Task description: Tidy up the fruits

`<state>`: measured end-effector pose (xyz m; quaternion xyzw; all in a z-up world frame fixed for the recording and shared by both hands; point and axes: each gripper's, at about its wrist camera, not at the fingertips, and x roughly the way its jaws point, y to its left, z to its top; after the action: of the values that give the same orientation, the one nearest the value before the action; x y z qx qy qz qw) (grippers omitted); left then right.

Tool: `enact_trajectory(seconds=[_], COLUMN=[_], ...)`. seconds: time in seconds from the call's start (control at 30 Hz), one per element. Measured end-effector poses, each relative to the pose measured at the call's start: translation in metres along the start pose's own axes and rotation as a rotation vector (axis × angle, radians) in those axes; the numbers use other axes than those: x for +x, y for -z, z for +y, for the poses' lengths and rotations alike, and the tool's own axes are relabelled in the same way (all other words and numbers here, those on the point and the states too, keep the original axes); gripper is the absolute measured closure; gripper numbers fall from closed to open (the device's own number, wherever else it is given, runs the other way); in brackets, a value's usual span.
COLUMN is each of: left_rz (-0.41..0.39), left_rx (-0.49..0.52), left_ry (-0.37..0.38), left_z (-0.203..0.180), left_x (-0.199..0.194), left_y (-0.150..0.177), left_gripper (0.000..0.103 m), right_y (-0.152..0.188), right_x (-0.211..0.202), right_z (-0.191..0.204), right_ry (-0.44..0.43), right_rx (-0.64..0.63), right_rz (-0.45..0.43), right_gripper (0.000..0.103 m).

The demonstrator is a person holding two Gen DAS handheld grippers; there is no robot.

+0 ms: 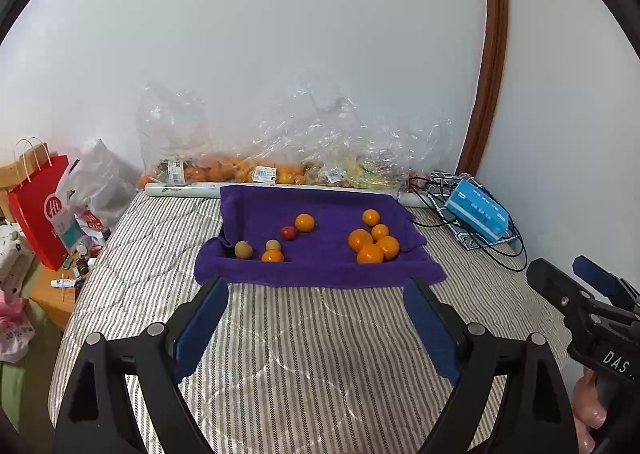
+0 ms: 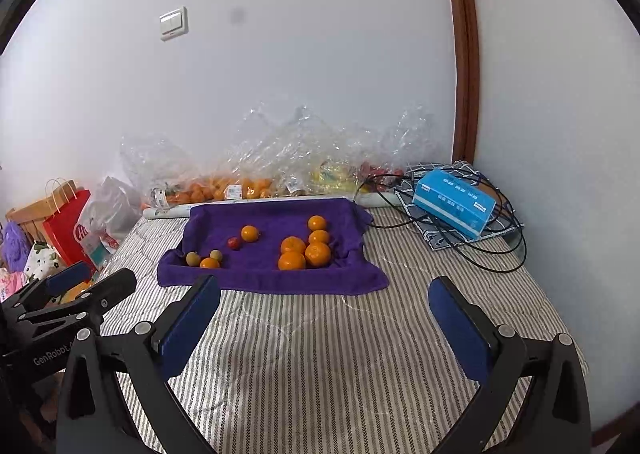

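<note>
A purple towel [image 1: 320, 270] [image 2: 264, 278] lies on the striped bed. On its right side sits a cluster of several oranges [image 1: 372, 244] [image 2: 306, 250]. On its left side lie two more oranges [image 1: 305, 222] [image 1: 273, 256], a small red fruit [image 1: 289, 232] [image 2: 234, 242] and two small yellow-green fruits [image 1: 243, 250] [image 1: 272, 244]. My left gripper [image 1: 316, 290] is open and empty, just short of the towel's near edge. My right gripper [image 2: 325, 290] is open and empty, also short of the towel. Each gripper shows at the edge of the other's view.
Clear plastic bags with more fruit [image 1: 248, 169] [image 2: 256, 185] line the wall behind the towel. A blue tissue box [image 1: 478, 215] [image 2: 454, 201] and black cables [image 2: 496, 254] lie at the right. A red paper bag [image 1: 42, 209] and clutter stand off the bed's left side.
</note>
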<state>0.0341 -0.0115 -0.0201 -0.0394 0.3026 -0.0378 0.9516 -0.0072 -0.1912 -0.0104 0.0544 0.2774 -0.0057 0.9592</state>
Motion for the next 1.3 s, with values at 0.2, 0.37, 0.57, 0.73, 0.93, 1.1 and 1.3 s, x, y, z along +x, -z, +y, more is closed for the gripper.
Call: enact_trajectory(seconds=[0.2, 0.37, 0.57, 0.73, 0.93, 1.1, 1.3], left_rz=[0.007, 0.004, 0.002, 0.001, 0.002, 0.001, 0.002], left_rx=[0.006, 0.009, 0.008, 0.006, 0.000, 0.001, 0.001], left_ry=[0.001, -0.001, 0.000, 0.003, 0.003, 0.005, 0.004], left_z=[-0.0034, -0.0057, -0.0059, -0.0069, -0.0081, -0.0071, -0.0073], left_x=[0.0023, 0.0000, -0.0012, -0.0015, -0.0023, -0.0023, -0.0024], left_y=[0.0015, 0.0019, 0.0017, 0.0013, 0.0011, 0.0011, 0.0013], left_gripper=[0.014, 0.014, 0.014, 0.014, 0.014, 0.014, 0.014], right_y=[-0.0006, -0.0004, 0.0010, 0.0016, 0.0018, 0.0018, 0.0014], right_x=[-0.0024, -0.0037, -0.0017, -0.0021, -0.0024, -0.0026, -0.0036], right_z=[-0.0033, -0.0032, -0.0004, 0.0033, 0.0057, 0.0055, 0.0049], right_ry=[0.001, -0.001, 0.000, -0.002, -0.001, -0.001, 0.001], right_rx=[0.010, 0.007, -0.002, -0.011, -0.015, -0.014, -0.014], right_rz=[-0.007, -0.009, 0.000, 0.000, -0.003, -0.003, -0.004], right_gripper=[0.001, 0.001, 0.001, 0.001, 0.001, 0.001, 0.001])
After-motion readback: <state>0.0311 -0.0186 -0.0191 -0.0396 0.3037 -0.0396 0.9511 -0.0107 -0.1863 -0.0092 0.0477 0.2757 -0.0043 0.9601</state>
